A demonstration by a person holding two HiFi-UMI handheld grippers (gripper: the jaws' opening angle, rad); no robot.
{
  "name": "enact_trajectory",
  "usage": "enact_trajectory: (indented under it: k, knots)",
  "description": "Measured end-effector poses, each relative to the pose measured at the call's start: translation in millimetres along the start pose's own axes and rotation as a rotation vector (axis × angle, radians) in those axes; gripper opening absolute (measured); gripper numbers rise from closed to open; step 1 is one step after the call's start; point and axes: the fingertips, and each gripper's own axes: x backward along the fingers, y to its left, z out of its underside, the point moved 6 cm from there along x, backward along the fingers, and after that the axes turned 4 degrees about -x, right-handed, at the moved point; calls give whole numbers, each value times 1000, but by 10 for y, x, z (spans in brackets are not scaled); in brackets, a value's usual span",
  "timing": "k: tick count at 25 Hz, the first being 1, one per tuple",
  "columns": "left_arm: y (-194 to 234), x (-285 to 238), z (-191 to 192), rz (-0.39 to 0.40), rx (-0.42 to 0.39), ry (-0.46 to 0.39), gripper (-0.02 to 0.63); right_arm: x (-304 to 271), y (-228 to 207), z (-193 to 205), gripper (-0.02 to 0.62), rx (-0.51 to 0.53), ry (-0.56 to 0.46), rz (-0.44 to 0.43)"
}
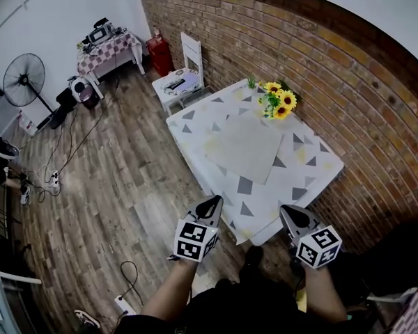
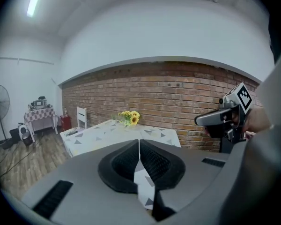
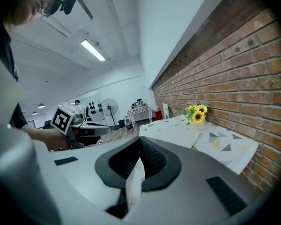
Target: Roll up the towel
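Observation:
A pale grey towel (image 1: 244, 148) lies flat and spread out in the middle of a table (image 1: 313, 169) covered with a white triangle-patterned cloth. My left gripper (image 1: 214, 201) and right gripper (image 1: 290, 211) hang side by side just short of the table's near edge, both pointing at it. Neither touches the towel. In the left gripper view the jaws (image 2: 139, 142) are pressed together with nothing between them, and the right gripper (image 2: 223, 118) shows at the side. The right gripper's own jaws (image 3: 140, 142) are likewise shut and empty.
A bunch of sunflowers (image 1: 279, 103) stands at the table's far side by the brick wall (image 1: 348, 82). A white chair (image 1: 184, 75) sits at the table's far end. A fan (image 1: 24, 78), a small checkered table (image 1: 108, 47) and floor cables (image 1: 63, 152) are off to the left.

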Motion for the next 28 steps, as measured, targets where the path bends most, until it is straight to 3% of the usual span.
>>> enact_trajectory:
  k: [7, 16, 26, 28]
  knots:
    - [-40, -773, -183, 13, -37, 61, 21, -444, -641, -104, 15, 30, 73, -44]
    - [-206, -1433, 96, 77, -83, 191, 23, -717, -1084, 75, 38, 26, 191, -56]
    - [-281, -1978, 363, 232, -186, 296, 31, -849, -1292, 211, 38, -14, 269, 5]
    - [-284, -2122, 465, 278, -212, 334, 61, -921, -1297, 207, 38, -23, 277, 14]
